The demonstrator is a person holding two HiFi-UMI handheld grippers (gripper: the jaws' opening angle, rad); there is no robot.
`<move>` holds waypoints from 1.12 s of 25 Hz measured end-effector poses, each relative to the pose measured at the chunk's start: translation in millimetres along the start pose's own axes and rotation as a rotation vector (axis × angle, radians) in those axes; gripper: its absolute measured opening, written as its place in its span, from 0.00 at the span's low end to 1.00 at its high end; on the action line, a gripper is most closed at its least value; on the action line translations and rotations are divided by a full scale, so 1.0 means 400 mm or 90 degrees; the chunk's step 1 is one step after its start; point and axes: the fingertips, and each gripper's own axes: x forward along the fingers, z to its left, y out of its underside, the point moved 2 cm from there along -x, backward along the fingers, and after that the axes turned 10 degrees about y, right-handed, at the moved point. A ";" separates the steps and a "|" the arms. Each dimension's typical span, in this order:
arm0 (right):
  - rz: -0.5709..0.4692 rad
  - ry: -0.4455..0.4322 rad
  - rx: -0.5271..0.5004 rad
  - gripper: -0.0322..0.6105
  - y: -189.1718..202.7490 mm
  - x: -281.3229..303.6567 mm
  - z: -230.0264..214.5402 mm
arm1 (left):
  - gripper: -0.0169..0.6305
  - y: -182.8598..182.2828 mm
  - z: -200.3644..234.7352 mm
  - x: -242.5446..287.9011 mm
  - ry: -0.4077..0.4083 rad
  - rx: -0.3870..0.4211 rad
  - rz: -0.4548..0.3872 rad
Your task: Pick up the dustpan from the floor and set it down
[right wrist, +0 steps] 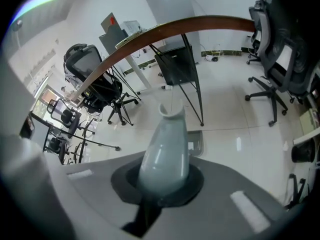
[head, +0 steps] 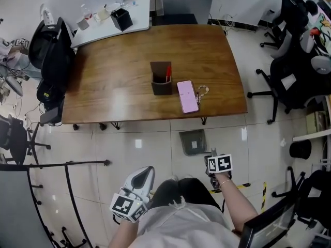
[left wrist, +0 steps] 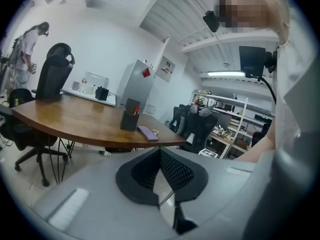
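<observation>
Hanging shut and empty at 7 o'clock, the left gripper (left wrist: 162, 176) is farther off; the flat grey square dustpan (head: 193, 141) lies on the floor, 11 o'clock from the right gripper (head: 212, 156), which clamps a pale tapered handle (right wrist: 165, 154).

Office. Wooden worktop (head: 114, 81) with pen holder (head: 161, 79) and phone (head: 187, 96); swivel chairs (head: 289, 81) left and right; white desk (head: 108, 14) far; tiled floor (head: 155, 149).

Left gripper (left wrist: 160, 151) near level, closed; right gripper (right wrist: 172, 113) pointing steeply down, closed.
</observation>
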 end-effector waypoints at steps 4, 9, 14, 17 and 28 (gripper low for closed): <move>0.025 0.056 -0.024 0.16 0.010 0.011 -0.004 | 0.05 0.020 0.010 0.016 0.002 -0.007 0.008; -0.036 0.116 -0.051 0.96 -0.017 0.008 0.011 | 0.05 0.011 -0.008 0.025 0.027 0.002 -0.008; -0.084 0.165 -0.050 0.96 -0.022 -0.090 0.001 | 0.05 -0.045 -0.053 -0.004 0.048 0.004 -0.001; -0.117 0.157 -0.055 0.96 -0.014 -0.195 0.027 | 0.05 -0.095 -0.083 -0.033 0.067 0.010 0.004; -0.434 0.073 -0.134 0.13 0.017 -0.680 0.145 | 0.05 -0.162 -0.289 -0.116 0.072 0.140 -0.069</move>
